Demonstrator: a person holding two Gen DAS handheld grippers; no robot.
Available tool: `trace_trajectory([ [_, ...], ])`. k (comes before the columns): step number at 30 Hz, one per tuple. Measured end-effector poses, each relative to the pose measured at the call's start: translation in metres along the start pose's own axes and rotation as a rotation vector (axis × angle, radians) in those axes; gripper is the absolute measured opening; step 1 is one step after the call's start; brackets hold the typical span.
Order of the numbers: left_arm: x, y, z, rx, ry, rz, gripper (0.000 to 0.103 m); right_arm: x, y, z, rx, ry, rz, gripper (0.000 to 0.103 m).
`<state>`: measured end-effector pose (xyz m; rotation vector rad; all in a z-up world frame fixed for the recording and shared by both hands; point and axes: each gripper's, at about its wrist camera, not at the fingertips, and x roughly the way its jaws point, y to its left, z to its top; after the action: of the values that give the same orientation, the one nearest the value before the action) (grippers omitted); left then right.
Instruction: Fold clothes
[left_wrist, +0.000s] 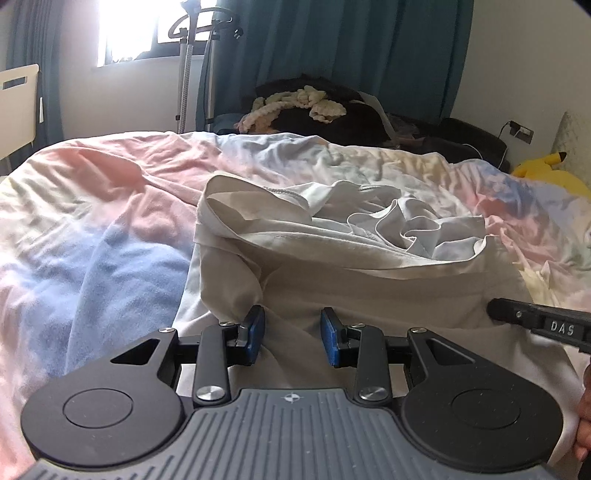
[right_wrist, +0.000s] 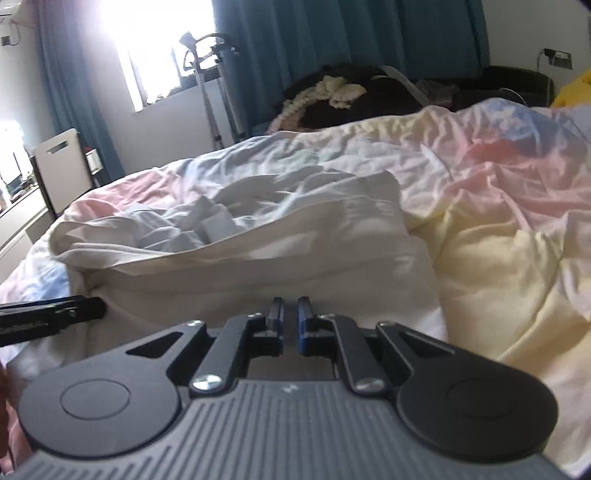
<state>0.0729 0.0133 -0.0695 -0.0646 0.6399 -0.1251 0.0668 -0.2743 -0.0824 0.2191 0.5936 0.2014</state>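
Note:
A white garment lies rumpled on the pastel duvet, its far part bunched and its near part spread toward me. My left gripper is open, its blue pads astride a ridge of the garment's near edge, the left pad touching a fold. My right gripper is over the same garment at its near edge, jaws nearly together with a narrow gap; I cannot tell whether cloth is between them. The right gripper's finger shows in the left wrist view, and the left gripper's shows in the right wrist view.
The duvet covers the whole bed. A dark pile with cream knitwear lies beyond the far edge. A yellow plush toy sits at the right. A garment steamer stand and teal curtains stand behind.

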Motion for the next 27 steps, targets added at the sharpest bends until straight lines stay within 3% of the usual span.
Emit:
trace_trajectory([
  [9, -0.007, -0.003, 0.0, 0.023, -0.001, 0.034, 0.038, -0.007, -0.013, 0.003, 0.051, -0.019, -0.037, 0.01],
  [27, -0.055, -0.004, -0.003, 0.079, -0.074, 0.017, 0.04, -0.045, 0.006, 0.002, 0.032, -0.114, 0.008, 0.01],
])
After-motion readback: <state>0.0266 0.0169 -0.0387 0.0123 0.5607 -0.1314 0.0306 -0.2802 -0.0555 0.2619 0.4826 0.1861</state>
